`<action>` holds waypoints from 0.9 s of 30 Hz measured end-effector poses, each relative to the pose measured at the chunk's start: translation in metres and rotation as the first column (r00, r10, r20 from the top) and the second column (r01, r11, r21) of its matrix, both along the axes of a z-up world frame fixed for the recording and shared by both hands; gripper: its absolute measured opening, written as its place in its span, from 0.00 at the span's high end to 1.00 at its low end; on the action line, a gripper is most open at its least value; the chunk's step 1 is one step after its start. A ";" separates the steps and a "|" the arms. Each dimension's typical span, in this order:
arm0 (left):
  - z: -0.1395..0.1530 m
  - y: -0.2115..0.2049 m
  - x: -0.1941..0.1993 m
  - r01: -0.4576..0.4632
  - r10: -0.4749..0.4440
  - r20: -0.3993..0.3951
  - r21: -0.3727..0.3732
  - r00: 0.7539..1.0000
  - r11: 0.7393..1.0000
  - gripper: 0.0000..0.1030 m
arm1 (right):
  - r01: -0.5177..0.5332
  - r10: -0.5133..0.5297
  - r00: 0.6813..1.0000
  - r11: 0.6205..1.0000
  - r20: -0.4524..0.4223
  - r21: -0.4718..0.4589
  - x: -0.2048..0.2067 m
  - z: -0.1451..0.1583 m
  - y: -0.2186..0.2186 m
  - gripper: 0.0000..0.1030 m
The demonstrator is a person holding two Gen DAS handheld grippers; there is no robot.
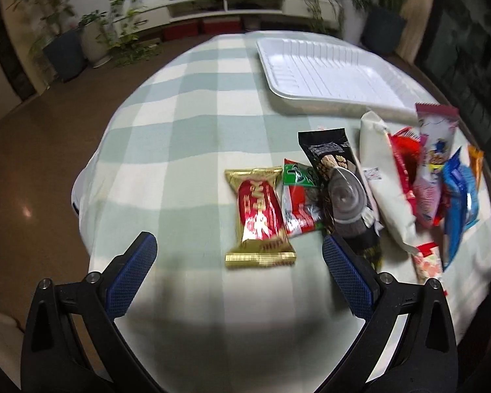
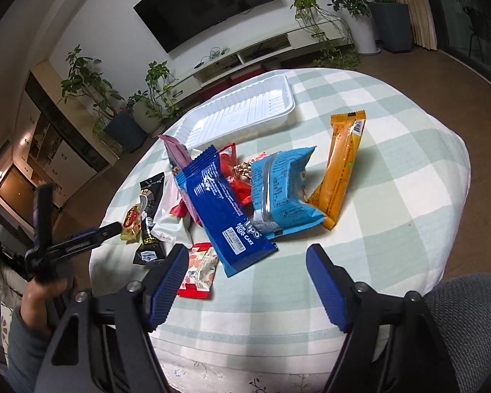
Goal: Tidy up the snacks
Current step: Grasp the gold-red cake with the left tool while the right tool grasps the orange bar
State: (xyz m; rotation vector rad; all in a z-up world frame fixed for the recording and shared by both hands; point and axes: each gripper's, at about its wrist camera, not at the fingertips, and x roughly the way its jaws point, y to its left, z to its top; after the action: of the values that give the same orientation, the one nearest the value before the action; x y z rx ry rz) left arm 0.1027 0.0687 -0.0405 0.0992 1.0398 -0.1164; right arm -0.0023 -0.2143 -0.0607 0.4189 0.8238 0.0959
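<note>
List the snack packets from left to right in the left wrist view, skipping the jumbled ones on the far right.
Gold and red packet → green and red packet → black packet → long white packet.

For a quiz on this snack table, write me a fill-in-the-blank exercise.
1. The white plastic tray holds ____ snacks.
2. The packet lying apart at the pile's right in the right wrist view, the long wrapper, is ____ in colour.
3. The dark blue packet lies ____ the light blue packet.
4. Nothing is between the pads of the left claw, so it is ____.

Missing words: no; orange; partly on top of; open
</note>
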 end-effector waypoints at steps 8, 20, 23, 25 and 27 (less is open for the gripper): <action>-0.019 -0.007 0.035 0.030 -0.026 -0.065 0.066 0.998 0.997 0.31 | 0.009 -0.009 1.000 1.000 -0.010 -0.016 0.005 -0.005 -0.002 0.25; -0.039 -0.010 0.067 0.075 -0.068 -0.110 0.058 0.992 0.996 0.50 | 0.017 -0.017 1.000 0.999 -0.023 -0.033 0.009 -0.010 -0.004 0.25; -0.039 -0.013 0.071 0.098 -0.092 -0.106 0.054 0.990 0.994 0.63 | 0.033 -0.034 0.999 0.999 -0.033 -0.040 0.011 -0.011 -0.008 0.25; -0.040 -0.015 0.073 0.107 -0.102 -0.101 0.046 0.990 0.993 0.70 | 0.047 -0.049 0.998 0.998 -0.040 -0.044 0.012 -0.011 -0.013 0.25; -0.041 -0.014 0.076 0.106 -0.102 -0.095 0.034 0.990 0.994 0.71 | 0.067 -0.069 0.997 0.996 -0.038 -0.055 0.014 -0.009 -0.019 0.25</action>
State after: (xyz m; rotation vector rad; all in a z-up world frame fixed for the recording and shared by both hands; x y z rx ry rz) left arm 0.1789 0.0545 -0.0813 0.1852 1.1307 -0.1971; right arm 0.0116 -0.2336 -0.0699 0.3988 0.8486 0.0018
